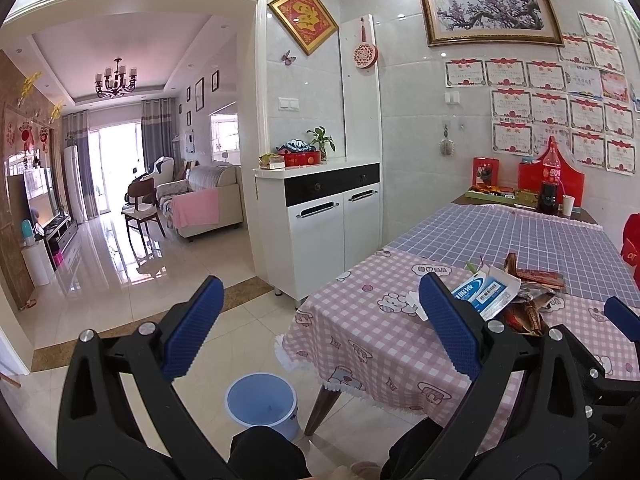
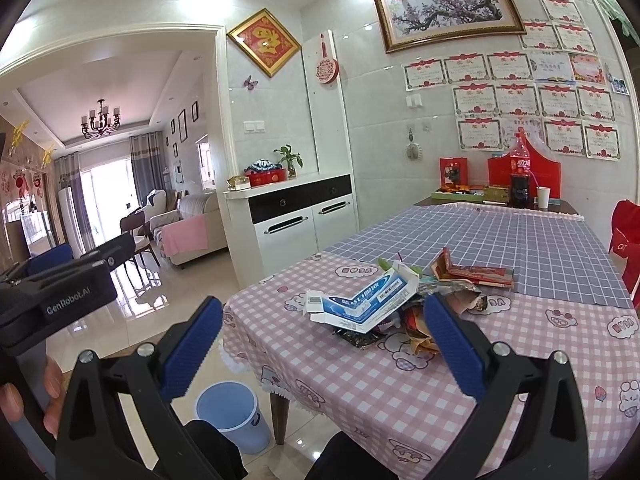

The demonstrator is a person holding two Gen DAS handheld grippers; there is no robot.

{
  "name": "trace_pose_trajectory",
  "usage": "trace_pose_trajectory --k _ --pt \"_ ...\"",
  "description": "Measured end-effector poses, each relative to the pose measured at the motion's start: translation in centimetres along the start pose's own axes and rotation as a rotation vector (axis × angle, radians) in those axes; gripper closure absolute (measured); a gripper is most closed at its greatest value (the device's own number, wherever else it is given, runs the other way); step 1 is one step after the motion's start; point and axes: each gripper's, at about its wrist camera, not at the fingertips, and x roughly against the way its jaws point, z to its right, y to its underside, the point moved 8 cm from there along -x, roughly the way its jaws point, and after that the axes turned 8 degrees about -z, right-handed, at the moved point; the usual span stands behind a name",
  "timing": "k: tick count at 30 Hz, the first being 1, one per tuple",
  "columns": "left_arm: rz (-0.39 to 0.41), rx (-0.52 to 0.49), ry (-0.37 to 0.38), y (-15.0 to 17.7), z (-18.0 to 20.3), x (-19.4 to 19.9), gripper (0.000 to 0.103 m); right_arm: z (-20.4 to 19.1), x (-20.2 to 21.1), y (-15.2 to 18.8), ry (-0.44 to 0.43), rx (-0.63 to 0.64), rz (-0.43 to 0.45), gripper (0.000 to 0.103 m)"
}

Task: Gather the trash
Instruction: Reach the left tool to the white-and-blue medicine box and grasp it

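The right gripper [image 2: 324, 344] stood wide apart and empty, held back from the near edge of the worktop [image 2: 360, 392] and aimed at the trash pile [image 2: 420, 304], probably so the spread fingers could take the flattened blue-and-white carton [image 2: 360, 300] lying on top of the crumpled wrappers [image 2: 472, 272]. The left gripper [image 1: 320, 328] was likewise spread and carried nothing, off the worktop's left corner above the floor, seemingly waiting its turn. The blue bin [image 1: 262, 404] sat on the floor just beside the worktop's leg, within easy reach for dropping collected pieces.
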Motion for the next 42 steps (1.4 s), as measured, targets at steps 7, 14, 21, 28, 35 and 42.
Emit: trace_pose_trajectory --k 7,14,21,28,35,42 --pt "-0.007 -0.009 0.001 0.2 0.2 -0.1 0.007 0.4 -0.2 0.1 0.003 -0.008 -0.007 0.004" --pt "-0.048 -0.026 0.010 0.8 0.6 -1.7 0.007 1.8 -1.4 0.8 0.000 -0.048 -0.047 0.004" --pt "-0.183 -0.049 0.086 3.4 2.5 -6.6 0.007 6.7 -4.1 2.7 0.092 -0.143 -0.104 0.004" --pt "-0.362 -0.076 0.288 6.7 8.5 -12.3 0.007 12.0 -8.5 5.3 0.133 -0.242 -0.186 0.004" --pt "-0.415 -0.009 0.379 6.5 12.5 -16.8 0.007 14.3 -11.8 3.4 0.132 -0.252 -0.169 0.004" --pt "-0.446 0.041 0.408 6.0 14.1 -19.5 0.007 15.5 -14.4 1.8 0.149 -0.257 -0.169 0.004"
